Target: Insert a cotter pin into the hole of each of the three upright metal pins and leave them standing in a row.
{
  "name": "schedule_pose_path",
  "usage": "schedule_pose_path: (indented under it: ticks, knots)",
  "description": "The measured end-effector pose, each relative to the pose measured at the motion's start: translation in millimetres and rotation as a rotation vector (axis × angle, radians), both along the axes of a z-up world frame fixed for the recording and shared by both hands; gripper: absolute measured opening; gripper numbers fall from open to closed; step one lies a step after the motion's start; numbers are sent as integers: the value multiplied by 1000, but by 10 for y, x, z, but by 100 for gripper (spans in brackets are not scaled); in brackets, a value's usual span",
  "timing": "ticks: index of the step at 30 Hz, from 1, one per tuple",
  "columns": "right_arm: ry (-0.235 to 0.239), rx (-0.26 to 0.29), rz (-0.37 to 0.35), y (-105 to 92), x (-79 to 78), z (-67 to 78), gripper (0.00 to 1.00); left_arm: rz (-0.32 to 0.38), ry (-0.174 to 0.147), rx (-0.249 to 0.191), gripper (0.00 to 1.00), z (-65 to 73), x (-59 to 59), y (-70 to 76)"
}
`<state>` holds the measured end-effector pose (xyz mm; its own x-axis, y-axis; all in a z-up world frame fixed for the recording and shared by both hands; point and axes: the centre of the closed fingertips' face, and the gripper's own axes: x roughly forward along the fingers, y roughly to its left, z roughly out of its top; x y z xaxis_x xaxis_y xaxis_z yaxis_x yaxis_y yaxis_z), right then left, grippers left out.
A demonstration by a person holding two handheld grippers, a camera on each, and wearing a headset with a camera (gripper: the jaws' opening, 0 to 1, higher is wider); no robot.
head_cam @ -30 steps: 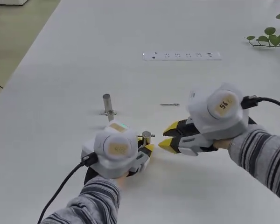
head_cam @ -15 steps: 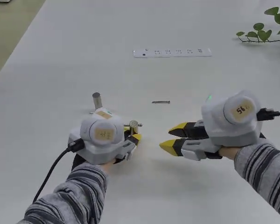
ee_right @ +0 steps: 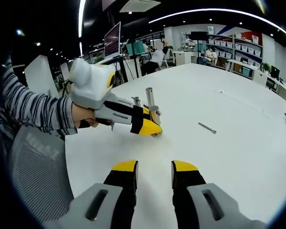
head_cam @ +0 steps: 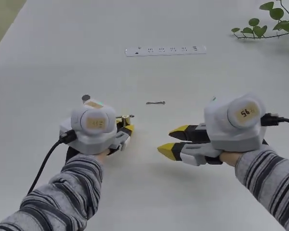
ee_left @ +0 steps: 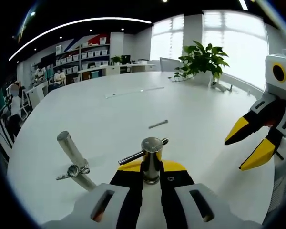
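Polished metal makes the pin [ee_left: 151, 161] stiff, dense for its size and slippery on its round shank. It stands upright on the table [head_cam: 149, 192], clamped low between the jaws of the left gripper [ee_left: 152, 175]. A cotter [ee_left: 139, 154] passes crosswise through it just under its top. Judged by its thin wire form, a cotter is light, springy and easily bent or flicked away. Take it by the looped head end, not by the legs, and hold each pin low on the shank so that the hole stays free. A second pin [ee_left: 71, 150] stands just beside the left gripper and carries a second cotter [ee_left: 73, 171]. A loose cotter [head_cam: 155, 103] lies flat on the table beyond both grippers, apart from each. The right gripper [head_cam: 172, 140] hovers above the table with its jaws apart and empty, pointing toward the left gripper. Compared with one second ago, the right gripper has drawn back: its tips were then just beside the pin and now stand well apart from it. The left gripper stays clamped on the pin. The leftward shift of the scene in the head view is camera motion, not motion of the parts.
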<state>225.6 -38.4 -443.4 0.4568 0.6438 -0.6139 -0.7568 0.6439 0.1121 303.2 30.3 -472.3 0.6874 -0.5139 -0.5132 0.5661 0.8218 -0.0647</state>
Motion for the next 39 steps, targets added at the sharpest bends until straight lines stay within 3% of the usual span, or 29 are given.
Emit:
schedule_pose_path:
  ticks: [11,25,28,31,33,39]
  knots:
    - [9,13,-13,0,56,-16,24,-9,-5,10,9,-24,54,-31]
    - [26,25,-34,-2,79,-69,26,-9,-38,38,10,-36,64,-33]
    - [30,32,-48,-20,92,-70,27,-1,-29,30,10,-41,64,-29]
    - [32,36,-61,-37,102,-67,28,0,-30,51,13,-65,42,-4]
    - [22,27,-74,-61,120,-62,30,1,-5,48,17,-104,-1,0]
    - [8,38,-84,-58,147,-3,36,5,15,26,24,-91,-139,19]
